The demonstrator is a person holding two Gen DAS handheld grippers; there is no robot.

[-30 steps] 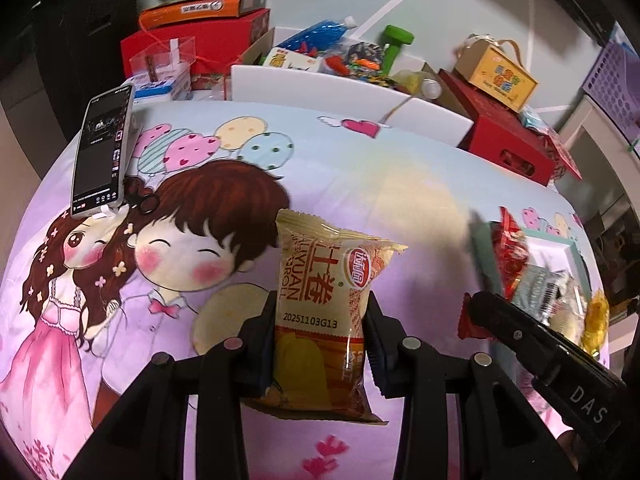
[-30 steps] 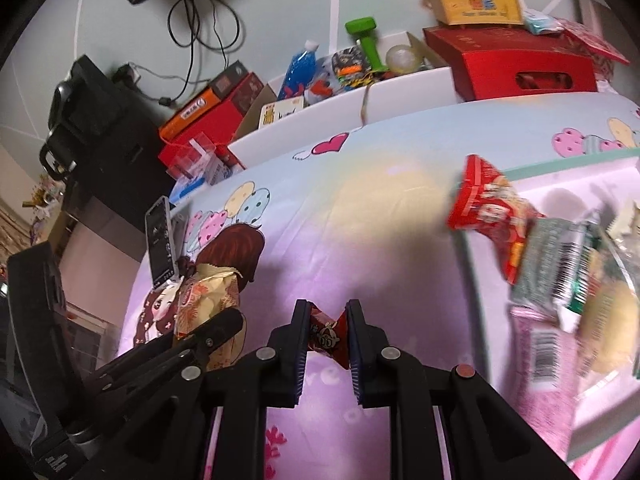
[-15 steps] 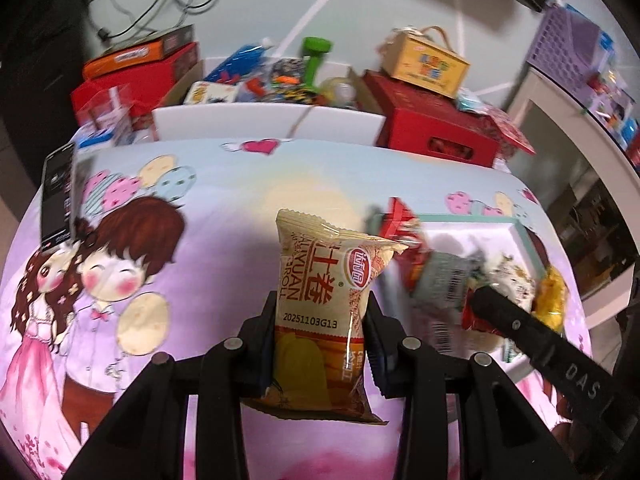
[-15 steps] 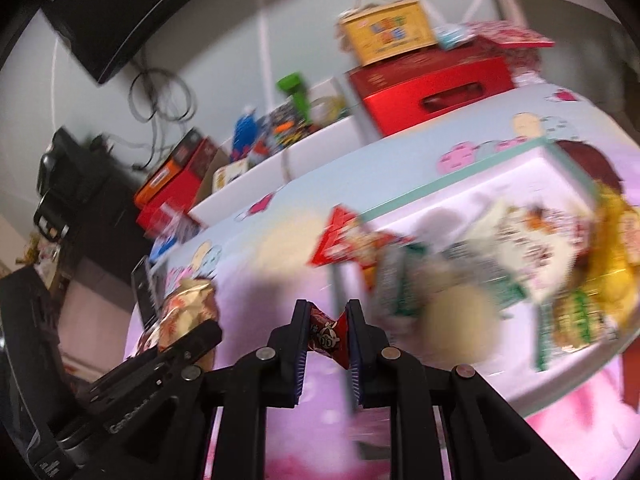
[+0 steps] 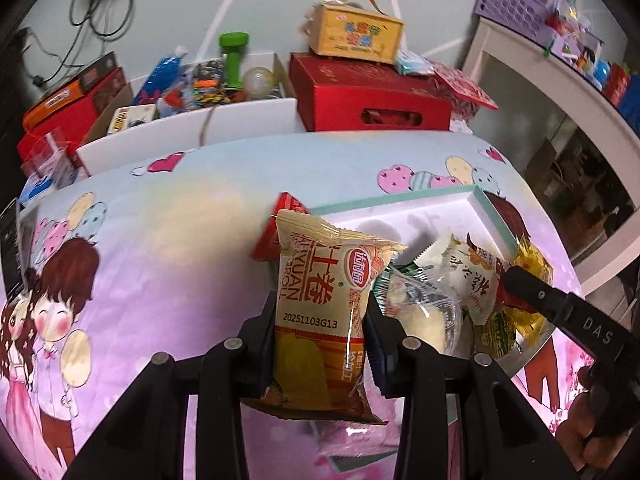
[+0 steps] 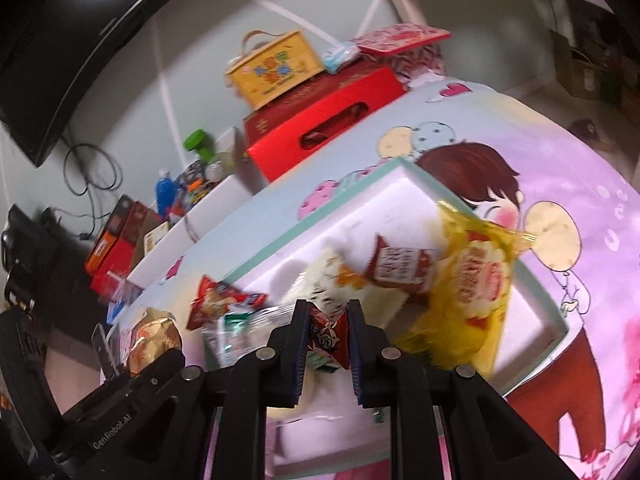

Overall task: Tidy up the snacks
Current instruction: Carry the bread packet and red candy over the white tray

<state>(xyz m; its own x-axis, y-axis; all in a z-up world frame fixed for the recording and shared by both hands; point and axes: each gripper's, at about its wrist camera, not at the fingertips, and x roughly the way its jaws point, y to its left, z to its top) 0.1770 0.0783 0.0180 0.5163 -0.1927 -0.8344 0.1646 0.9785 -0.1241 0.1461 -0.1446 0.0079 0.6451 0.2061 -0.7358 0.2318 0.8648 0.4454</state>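
Observation:
My left gripper (image 5: 320, 320) is shut on a yellow egg-roll snack packet (image 5: 320, 308), held upright above the cartoon tablecloth, just left of the white tray (image 5: 490, 210). My right gripper (image 6: 327, 334) is shut on a small red snack packet (image 6: 329, 336) and hovers over the tray (image 6: 394, 178). Several packets lie in the tray: a red one (image 6: 218, 300) at its left edge, a yellow one (image 6: 476, 280), and a clear-wrapped one (image 5: 424, 312). The right gripper's black body (image 5: 560, 312) shows at the right in the left wrist view.
Behind the table stand a red gift box (image 5: 372, 96) with a yellow carry box (image 5: 356, 32) on it, and a white box (image 5: 200, 120) full of odds and ends. More red boxes (image 5: 68, 100) sit at the far left. A phone (image 5: 10, 248) lies at the table's left edge.
Both grippers have swung right with their packets still held, from over the cartoon figures to the tray. The tray now fills the right wrist view.

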